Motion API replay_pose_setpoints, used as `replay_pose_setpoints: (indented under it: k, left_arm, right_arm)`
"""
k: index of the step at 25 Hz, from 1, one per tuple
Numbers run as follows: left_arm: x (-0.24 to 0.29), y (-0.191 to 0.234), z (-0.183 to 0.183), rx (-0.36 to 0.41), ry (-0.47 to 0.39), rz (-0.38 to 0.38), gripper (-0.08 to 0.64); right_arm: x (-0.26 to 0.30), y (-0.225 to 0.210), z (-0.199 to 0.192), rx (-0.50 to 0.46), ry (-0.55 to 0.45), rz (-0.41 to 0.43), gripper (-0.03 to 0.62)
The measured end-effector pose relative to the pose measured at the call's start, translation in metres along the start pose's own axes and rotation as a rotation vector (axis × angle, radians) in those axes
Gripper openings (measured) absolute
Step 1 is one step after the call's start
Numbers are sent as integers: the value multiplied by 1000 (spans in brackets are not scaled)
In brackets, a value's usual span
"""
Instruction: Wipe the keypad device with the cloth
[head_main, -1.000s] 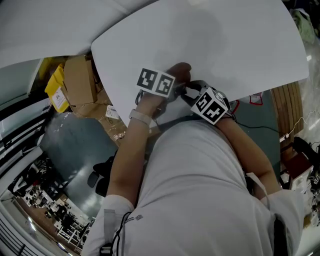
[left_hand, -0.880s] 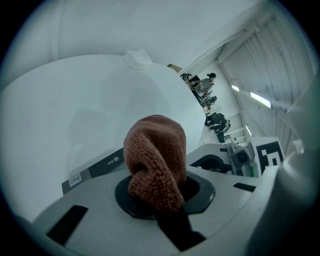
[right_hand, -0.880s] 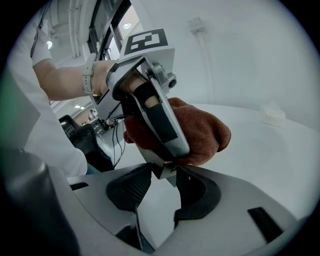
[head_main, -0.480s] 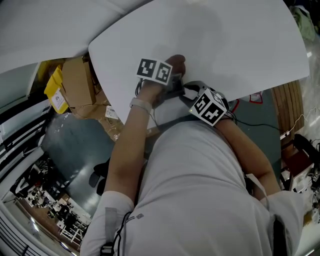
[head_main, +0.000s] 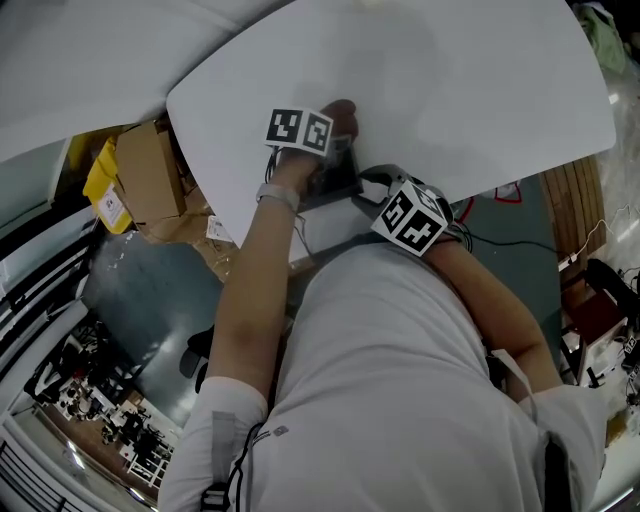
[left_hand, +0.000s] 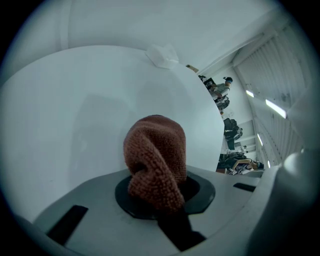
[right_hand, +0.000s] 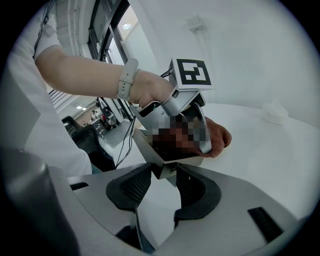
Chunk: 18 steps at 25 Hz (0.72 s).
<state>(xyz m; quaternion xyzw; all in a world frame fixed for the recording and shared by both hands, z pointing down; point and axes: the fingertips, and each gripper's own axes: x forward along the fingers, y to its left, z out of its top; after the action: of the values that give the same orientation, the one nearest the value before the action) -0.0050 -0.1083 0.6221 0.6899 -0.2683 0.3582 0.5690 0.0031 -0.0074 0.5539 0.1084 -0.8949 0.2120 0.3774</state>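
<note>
— Since a second ago the left gripper (left_hand: 159, 200) has slid away from the person, further in from the table's near edge, taking the cloth (left_hand: 155, 155) with it.

— How do its jaws stand?

— Pressed together on the brown cloth, which bulges out beyond them in a folded lump. To its right is the keypad device (right_hand: 175, 161), tilted over the near edge of the table (head_main: 480, 90). The right gripper (right_hand: 162, 187) pinches its nearest corner between the jaws.

— So the wipe is under way?

— It looks so: the lump lies against the far side of the device's face. The next move probably calls for drawing the cloth back across the keys with light pressure, while the right gripper keeps the corner from twisting.

— And the surroundings?

— At the left, a cardboard box (head_main: 148, 172) and a yellow pack (head_main: 100, 190) lie on the floor beside the table's left edge. The top is white and smooth, with a crumpled tissue (left_hand: 161, 54) near its far edge. At the right stands a slatted wooden piece (head_main: 575, 215).
</note>
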Motion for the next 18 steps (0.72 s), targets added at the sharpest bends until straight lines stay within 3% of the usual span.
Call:
replay_pose_setpoints:
  k: [18]
  left_arm:
    - [6, 19, 10, -45, -14, 21, 63]
  right_arm:
    - [2, -1, -1, 20, 13, -5, 156]
